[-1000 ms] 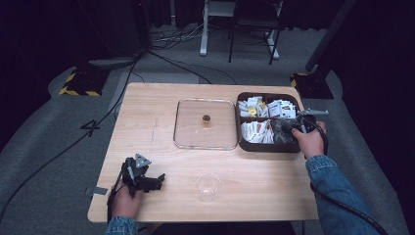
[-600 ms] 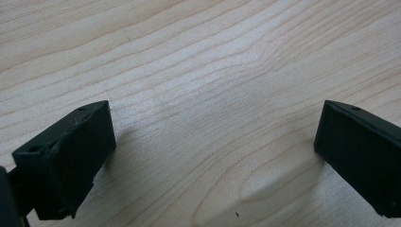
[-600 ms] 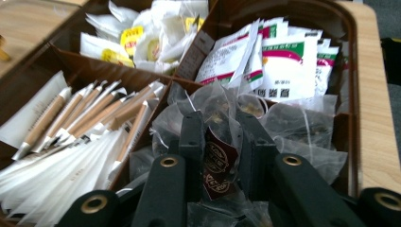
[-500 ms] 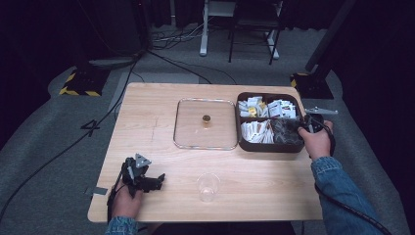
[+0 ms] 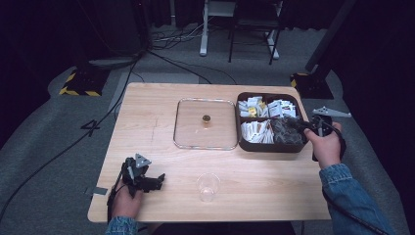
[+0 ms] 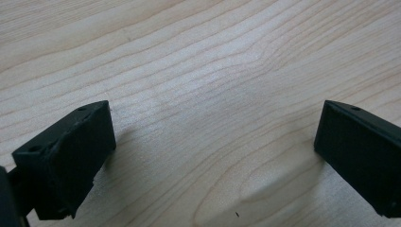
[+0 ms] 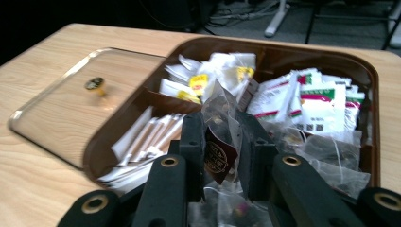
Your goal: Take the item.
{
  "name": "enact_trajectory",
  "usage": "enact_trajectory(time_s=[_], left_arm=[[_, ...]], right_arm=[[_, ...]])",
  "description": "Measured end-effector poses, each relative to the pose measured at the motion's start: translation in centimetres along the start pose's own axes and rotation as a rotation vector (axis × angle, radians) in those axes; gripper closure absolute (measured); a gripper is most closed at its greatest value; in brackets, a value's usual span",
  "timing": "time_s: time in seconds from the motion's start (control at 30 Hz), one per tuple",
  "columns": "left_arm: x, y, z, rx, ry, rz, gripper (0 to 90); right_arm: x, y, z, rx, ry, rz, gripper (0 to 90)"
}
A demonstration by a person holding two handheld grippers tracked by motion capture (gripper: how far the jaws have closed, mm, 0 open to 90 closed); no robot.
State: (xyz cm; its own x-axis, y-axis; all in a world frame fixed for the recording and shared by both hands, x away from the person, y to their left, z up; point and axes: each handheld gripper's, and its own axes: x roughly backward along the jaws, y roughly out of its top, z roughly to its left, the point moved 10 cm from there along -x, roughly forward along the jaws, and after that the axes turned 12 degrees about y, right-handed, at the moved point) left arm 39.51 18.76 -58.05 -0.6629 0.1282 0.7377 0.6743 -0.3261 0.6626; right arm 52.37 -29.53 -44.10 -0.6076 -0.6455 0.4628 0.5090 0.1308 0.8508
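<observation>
while the left gripper rests wide open on the table, the right gripper clamps a clear tea sachet above the brown box.

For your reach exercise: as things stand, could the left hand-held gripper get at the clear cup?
Probably yes. The left hand-held gripper rests open on the table, and only bare wood lies between it and the cup.

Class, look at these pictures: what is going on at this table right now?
A person works with a gripper in each hand. The right gripper has its fingers shut on a clear sachet over the brown box of packets, whose glass lid lies beside it on the table. The left gripper rests open near the table's front edge. A clear cup stands empty.
</observation>
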Motion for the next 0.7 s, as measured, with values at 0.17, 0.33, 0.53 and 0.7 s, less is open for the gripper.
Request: enact_trajectory(time_s=[0.17,0.33,0.53,0.7], left_arm=[[0.0,0.0,0.0,0.000,0.000,0.000,0.0],[-0.1,0.1,0.0,0.000,0.000,-0.003,0.0],[-0.3,0.4,0.1,-0.002,0.002,-0.003,0.0],[-0.3,0.4,0.1,-0.003,0.003,-0.002,0.0]], right_arm=[[1.2,0.6,2.0,0.024,0.050,-0.026,74.7],[2.0,0.8,3.4,0.038,0.084,-0.037,74.8],[2.7,1.0,6.0,0.073,0.134,-0.044,74.9],[3.0,1.5,8.4,0.110,0.182,-0.050,75.0]])
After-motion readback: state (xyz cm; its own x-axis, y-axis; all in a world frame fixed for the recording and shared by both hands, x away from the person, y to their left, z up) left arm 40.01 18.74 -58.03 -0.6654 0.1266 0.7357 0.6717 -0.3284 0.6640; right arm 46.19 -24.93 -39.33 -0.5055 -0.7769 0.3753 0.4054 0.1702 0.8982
